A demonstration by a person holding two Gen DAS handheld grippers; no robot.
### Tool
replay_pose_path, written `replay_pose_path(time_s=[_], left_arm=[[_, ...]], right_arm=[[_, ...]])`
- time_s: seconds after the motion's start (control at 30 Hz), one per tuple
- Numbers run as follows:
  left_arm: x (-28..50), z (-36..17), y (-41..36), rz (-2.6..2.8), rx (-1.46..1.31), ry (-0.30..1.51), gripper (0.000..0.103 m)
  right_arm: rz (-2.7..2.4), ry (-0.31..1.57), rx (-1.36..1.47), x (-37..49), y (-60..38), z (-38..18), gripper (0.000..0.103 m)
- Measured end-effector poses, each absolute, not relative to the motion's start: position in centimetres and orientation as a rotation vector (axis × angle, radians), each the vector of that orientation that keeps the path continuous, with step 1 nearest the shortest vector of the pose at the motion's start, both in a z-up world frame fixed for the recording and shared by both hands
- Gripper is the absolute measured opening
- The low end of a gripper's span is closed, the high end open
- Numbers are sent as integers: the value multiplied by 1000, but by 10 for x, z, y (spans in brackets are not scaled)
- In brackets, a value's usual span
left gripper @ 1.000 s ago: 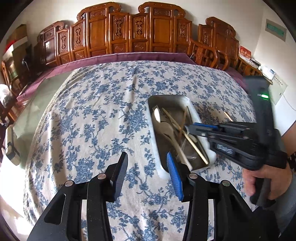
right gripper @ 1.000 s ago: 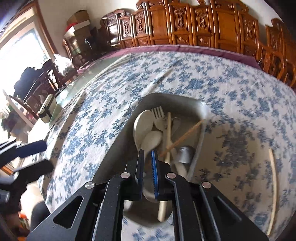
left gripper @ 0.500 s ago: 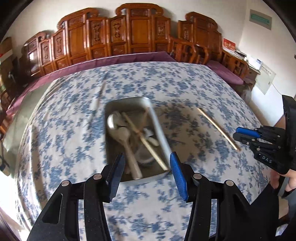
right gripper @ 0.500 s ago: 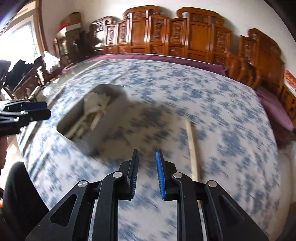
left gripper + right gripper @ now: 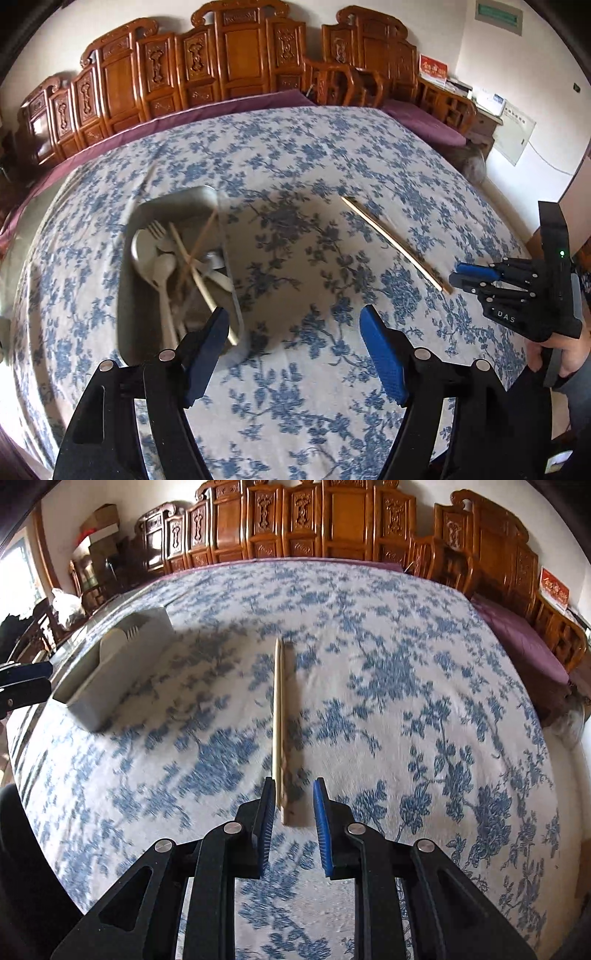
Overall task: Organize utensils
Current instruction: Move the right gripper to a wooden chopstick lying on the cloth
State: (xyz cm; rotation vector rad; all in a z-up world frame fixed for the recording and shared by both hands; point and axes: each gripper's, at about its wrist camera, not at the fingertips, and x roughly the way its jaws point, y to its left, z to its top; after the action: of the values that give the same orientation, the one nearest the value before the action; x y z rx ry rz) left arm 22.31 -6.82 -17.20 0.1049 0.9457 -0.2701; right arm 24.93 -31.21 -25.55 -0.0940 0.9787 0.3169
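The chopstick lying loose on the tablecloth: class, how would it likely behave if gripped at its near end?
The chopstick looks thin and straight, so probably stiff and light. Held by the right gripper at one end, it may pivot. The tablecloth probably limits rolling.

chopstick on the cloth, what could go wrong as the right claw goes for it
The chopstick lies flat on the tablecloth, so the right claw, open around its near end, may pinch cloth or slide off. Held by one end, it could swing and hit the crossed utensils in the tray.
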Motion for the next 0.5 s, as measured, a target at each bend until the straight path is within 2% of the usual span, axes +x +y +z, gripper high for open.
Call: replay_pose_path(time_s=[0.5], left_arm=[[222,-191,-103,-308,134,986,70]], right_arm=[[320,1022,-191,246,-302,-271,20]])
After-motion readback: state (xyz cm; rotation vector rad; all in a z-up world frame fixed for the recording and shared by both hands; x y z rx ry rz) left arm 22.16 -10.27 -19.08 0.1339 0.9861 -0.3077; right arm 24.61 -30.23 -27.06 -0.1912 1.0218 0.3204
